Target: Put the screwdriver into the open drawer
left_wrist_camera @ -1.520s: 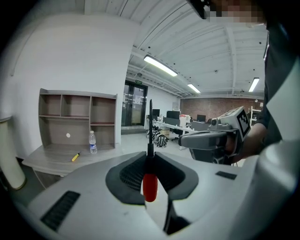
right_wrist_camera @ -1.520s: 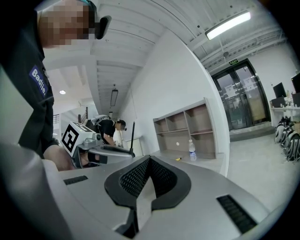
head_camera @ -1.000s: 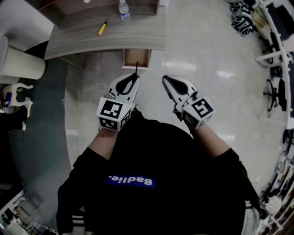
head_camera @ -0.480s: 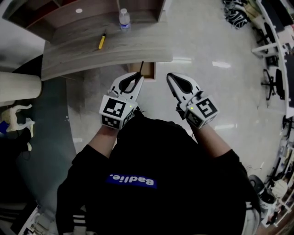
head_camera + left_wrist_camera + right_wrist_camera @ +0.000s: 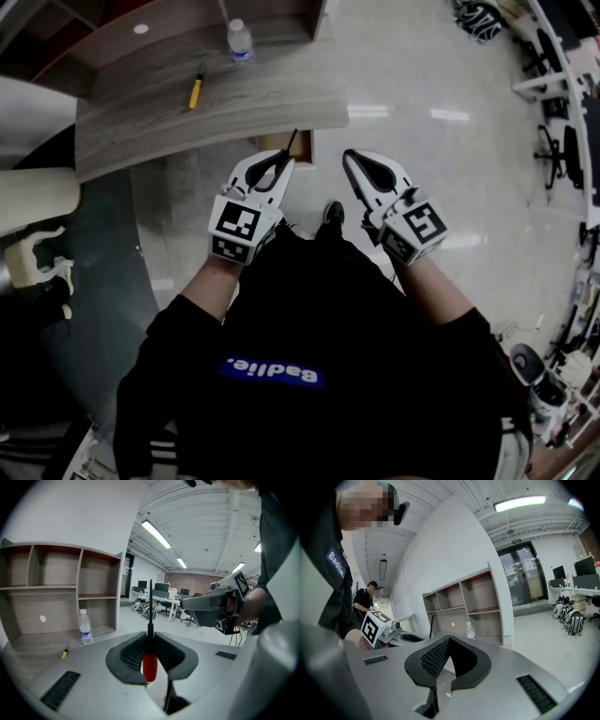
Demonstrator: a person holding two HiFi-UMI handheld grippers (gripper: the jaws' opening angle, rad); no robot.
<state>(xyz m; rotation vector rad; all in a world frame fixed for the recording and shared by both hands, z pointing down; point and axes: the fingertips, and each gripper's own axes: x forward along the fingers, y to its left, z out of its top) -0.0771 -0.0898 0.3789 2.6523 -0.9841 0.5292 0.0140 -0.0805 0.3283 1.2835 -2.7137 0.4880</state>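
- We are holding a white two-jaw gripper in each hand, low in front of the curved grey wood-grain surface (image 5: 244, 94) and above the glossy pale floor (image 5: 422, 103).
- Our left claw (image 5: 281, 159) (image 5: 150, 633) is clenching the red-handled screwdriver with a thin black shaft (image 5: 149, 666) (image 5: 292, 142). The handle is sitting between the black pads, and the shaft is sticking out past the tips toward the surface's near edge.
- Our right claw (image 5: 352, 159) (image 5: 449, 639) is clenched on nothing, with its pads meeting at the tips. It is hovering just short of the surface's near edge, beside the left claw.
- The small open wooden drawer (image 5: 266, 142) is jutting out from under the surface's near edge. In the head view the left claw is partly covering it and the shaft is crossing it, so the screwdriver is in the claw and not in the drawer.
- A yellow-handled tool (image 5: 195, 87) (image 5: 64, 654) is lying on the surface's left part.
- A clear plastic water bottle (image 5: 240, 42) (image 5: 85, 629) is standing upright near the surface's far edge.
- An open wooden shelf unit with compartments (image 5: 56, 583) is rising behind the surface's far edge.
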